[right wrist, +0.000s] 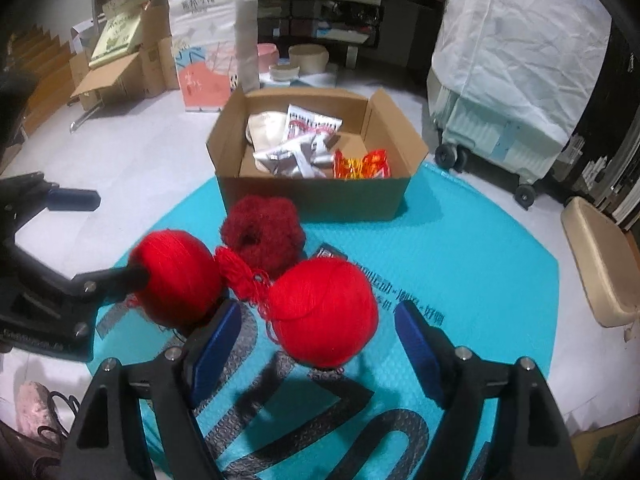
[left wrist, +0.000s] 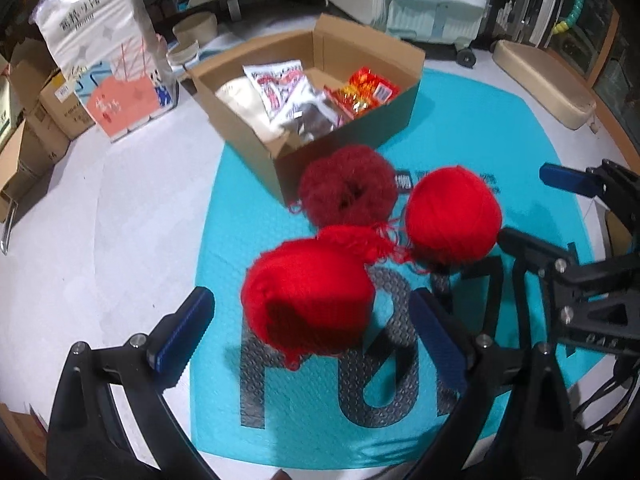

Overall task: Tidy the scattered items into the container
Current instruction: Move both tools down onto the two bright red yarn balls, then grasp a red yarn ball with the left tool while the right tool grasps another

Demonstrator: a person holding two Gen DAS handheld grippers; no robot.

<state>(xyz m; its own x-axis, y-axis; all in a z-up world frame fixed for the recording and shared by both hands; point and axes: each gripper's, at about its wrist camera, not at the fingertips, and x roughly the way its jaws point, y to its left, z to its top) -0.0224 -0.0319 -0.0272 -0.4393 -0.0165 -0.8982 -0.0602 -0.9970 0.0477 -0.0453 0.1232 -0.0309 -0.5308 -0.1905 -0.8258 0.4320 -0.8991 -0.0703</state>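
both tools gaped wide: left tool (left wrist: 312,336) straddled one red yarn ball (left wrist: 308,300), right tool (right wrist: 318,338) the other red yarn ball (right wrist: 324,312), each dead ahead, just short of the cardboard box (right wrist: 316,196).

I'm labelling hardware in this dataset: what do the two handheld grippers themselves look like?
Both look alike. The left gripper and right gripper have black angular linkage frames joined by silver bolts, and flat rectangular blue pads on the fingers. Black cables trail from the right gripper in the left wrist view. White lettering on the frames is too blurred to read.
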